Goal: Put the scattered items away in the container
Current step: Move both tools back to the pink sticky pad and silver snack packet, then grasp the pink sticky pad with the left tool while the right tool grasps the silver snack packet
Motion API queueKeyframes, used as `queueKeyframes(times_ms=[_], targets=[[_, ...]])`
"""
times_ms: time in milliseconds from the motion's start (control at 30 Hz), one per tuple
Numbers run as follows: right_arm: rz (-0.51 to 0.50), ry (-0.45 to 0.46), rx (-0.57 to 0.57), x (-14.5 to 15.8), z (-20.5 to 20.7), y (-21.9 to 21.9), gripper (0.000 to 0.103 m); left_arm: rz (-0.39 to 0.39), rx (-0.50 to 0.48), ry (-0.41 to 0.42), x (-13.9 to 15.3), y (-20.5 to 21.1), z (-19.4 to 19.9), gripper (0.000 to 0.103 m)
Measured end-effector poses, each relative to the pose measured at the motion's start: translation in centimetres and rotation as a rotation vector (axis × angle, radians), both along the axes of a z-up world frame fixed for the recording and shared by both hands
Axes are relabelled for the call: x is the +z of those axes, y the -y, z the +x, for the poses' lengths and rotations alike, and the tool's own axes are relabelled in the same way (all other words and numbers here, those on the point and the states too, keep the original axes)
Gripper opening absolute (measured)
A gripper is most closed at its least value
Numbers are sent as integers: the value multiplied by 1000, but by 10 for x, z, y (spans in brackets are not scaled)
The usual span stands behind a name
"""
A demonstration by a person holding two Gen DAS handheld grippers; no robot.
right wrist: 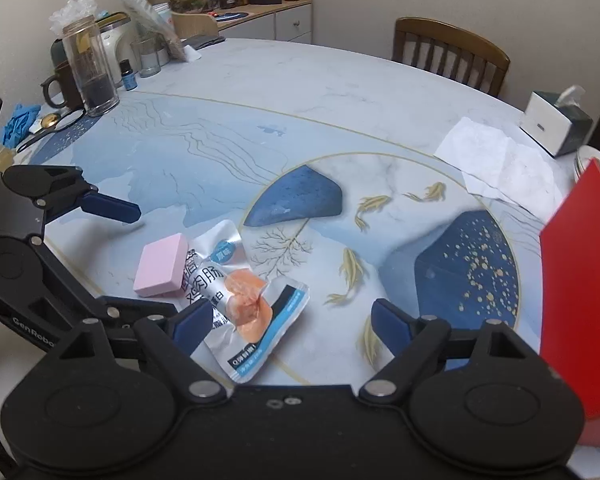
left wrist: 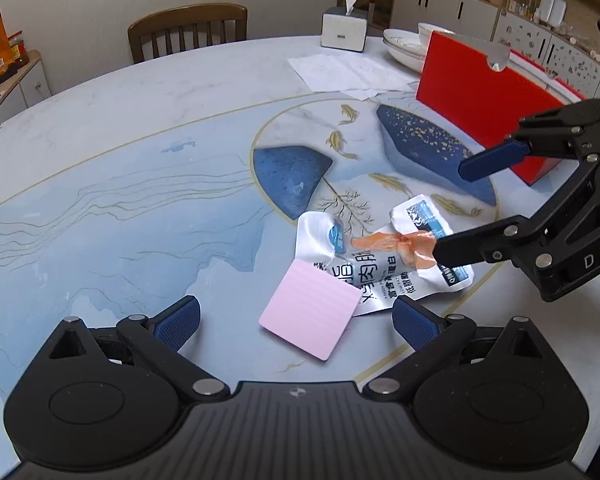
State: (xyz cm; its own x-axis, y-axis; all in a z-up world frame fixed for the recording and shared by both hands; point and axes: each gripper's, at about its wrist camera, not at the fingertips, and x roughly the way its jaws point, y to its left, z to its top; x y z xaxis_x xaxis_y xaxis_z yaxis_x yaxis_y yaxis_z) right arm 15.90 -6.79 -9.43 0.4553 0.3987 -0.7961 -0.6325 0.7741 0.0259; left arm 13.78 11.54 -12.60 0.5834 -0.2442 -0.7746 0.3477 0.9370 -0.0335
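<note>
On the round marble-patterned desk (left wrist: 100, 128), a pink notepad (left wrist: 310, 310) lies overlapping a crumpled white snack wrapper (left wrist: 380, 268), with the red container (left wrist: 484, 104) standing well apart at the desk's edge. Both the left tongs (left wrist: 296, 320) and the right tongs (right wrist: 292, 326) hang over the pair, jaws wide apart and gripping nothing.

pink pad (left wrist: 310, 321), red container (left wrist: 488, 108) (plain)
</note>
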Motion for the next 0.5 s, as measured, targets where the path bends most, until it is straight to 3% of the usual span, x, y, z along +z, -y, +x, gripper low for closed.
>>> queueKeyframes(times_ms=[267,333,400,500], targets=[[-5,15,32,3,3,-7,85,20,-5,44,1,3,0,102],[-8,18,48,4,3,-9,85,24,-30,53,2,6,-2,96],[-9,21,63,4,3,-11,84,24,-52,52,1,8,-3,81],[-11,25,84,5,4,-15,84,12,-63,44,0,7,-4,69]])
